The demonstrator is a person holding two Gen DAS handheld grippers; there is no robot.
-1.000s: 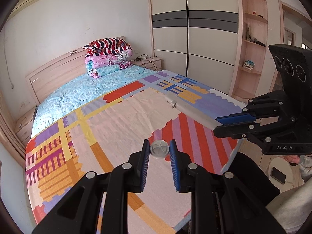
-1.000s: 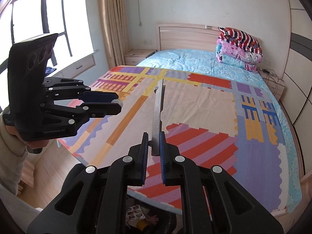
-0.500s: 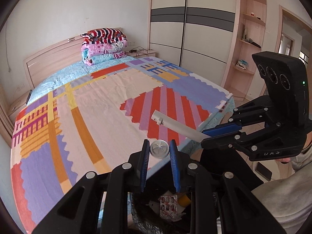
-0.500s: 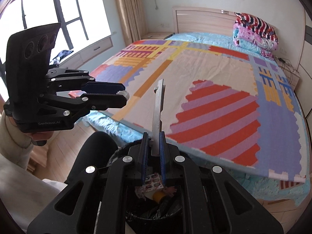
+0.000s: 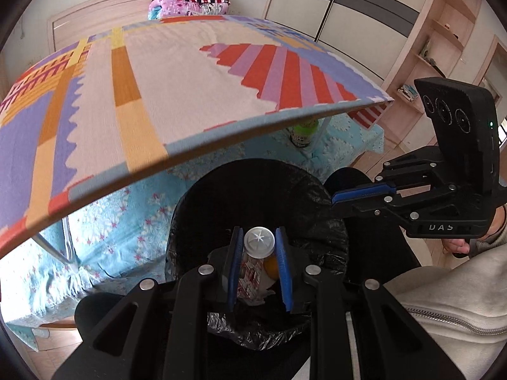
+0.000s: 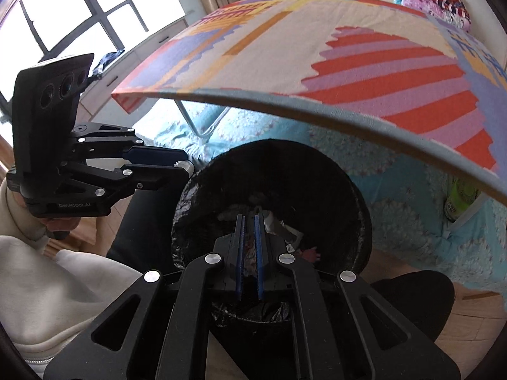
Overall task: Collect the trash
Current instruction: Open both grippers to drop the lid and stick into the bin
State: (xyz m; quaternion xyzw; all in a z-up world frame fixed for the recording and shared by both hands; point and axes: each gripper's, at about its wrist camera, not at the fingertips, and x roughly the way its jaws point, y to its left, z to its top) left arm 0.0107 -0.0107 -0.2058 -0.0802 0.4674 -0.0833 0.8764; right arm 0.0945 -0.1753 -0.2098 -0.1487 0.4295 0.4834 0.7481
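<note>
The left gripper [image 5: 258,230] is clamped on a small white round plastic cap [image 5: 259,244] with a star moulded into its face, pinched between the blue pads. Directly below and ahead of its fingertips gapes a round bin lined with a black plastic bag [image 5: 317,196], crumpled wrappers lying inside. To the right, the right gripper [image 6: 249,217] hangs over the same bin, its jaws just drawn nearly together, nothing between them.
</note>
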